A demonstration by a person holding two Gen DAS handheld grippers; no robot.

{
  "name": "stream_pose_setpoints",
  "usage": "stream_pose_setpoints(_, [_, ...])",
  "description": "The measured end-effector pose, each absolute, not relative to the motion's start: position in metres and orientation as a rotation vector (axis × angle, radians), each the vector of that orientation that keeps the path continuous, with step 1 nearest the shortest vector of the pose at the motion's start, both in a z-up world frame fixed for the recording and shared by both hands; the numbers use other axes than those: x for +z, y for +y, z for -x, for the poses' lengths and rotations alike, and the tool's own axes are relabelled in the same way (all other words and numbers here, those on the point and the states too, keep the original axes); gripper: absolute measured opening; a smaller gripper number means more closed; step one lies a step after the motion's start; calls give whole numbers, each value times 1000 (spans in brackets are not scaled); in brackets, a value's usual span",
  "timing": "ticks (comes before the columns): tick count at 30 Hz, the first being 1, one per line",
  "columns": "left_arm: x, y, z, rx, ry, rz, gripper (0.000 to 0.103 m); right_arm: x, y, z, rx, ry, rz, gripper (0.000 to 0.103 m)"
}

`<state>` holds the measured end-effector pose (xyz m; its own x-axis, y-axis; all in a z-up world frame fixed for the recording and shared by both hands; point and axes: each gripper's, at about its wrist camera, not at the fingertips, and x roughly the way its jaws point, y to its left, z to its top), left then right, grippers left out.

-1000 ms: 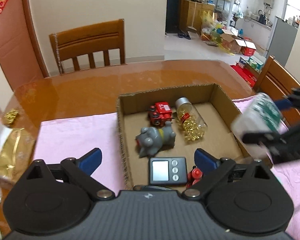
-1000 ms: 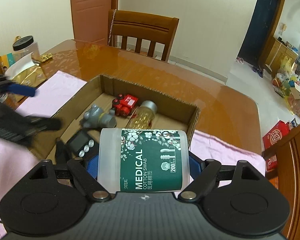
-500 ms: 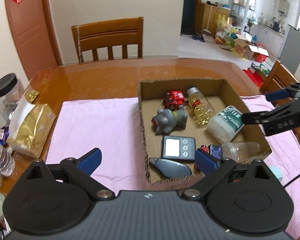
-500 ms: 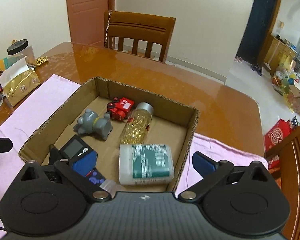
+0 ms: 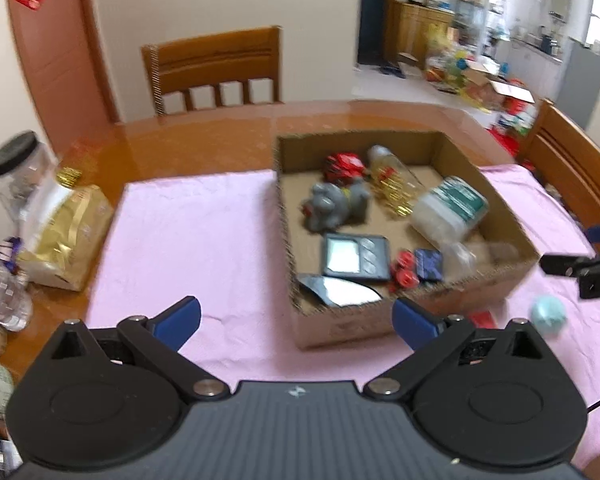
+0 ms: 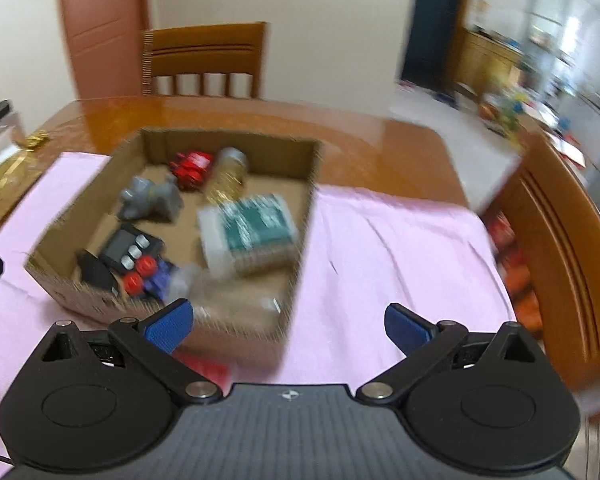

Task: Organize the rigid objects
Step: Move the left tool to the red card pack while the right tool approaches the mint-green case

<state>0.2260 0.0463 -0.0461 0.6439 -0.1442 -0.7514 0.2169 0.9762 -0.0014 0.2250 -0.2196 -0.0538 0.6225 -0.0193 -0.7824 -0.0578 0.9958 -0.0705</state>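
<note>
Cotton swabs in their white plastic tub with the green label [image 6: 252, 228] now lie on their side inside the brown cardboard box [image 5: 512, 276], against its right wall, where a second ago I had them clamped in my right gripper [image 6: 288, 322]. That gripper is empty now, its blue pads spread wide, drawn back over the pink cloth [image 6: 380, 240] at the box's near right corner. My left gripper [image 5: 296, 316] is just as wide apart and holds nothing, and it has pulled back too, so more of the cloth's left side shows. So one more rigid thing is stowed, joining the grey toy animal [image 5: 332, 204], the red toy vehicle [image 5: 344, 166], the clear bottle of gold pieces [image 5: 392, 180] and the black digital timer [image 5: 356, 256]. By my judgement the small pale-teal ball [image 5: 548, 314] and a flat red item [image 5: 482, 319], both lying on the cloth outside the box's near right corner, come next. Blur smears both views; I cannot identify the clear object and the red-and-blue thing along the box's near wall, and the red item is half hidden behind my finger.
</note>
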Motion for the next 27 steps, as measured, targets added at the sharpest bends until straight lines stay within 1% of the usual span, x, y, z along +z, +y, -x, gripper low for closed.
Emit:
stream_pose_setpoints(7, [-65,36,-213,-283,894,-89,101,-98,-237,-187,9,999,13,103])
stream_pose_setpoints(13, [-80,26,-205,-237,939,-86,101,-127,-252,-196,127,1024,68,103])
stream_pose_setpoints(18, [-88,14,-203,-180,974,-75,101,-138,-258,-224,296,1040,162,103])
stream_pose_setpoints(21, [-91,5,-201,-161,981,-76,101,-146,-260,-240,404,1090,176,103])
stream_pose_setpoints(27, [-98,-15,-201,-163,999,-79,101,-148,-257,-235,489,1153,181,103])
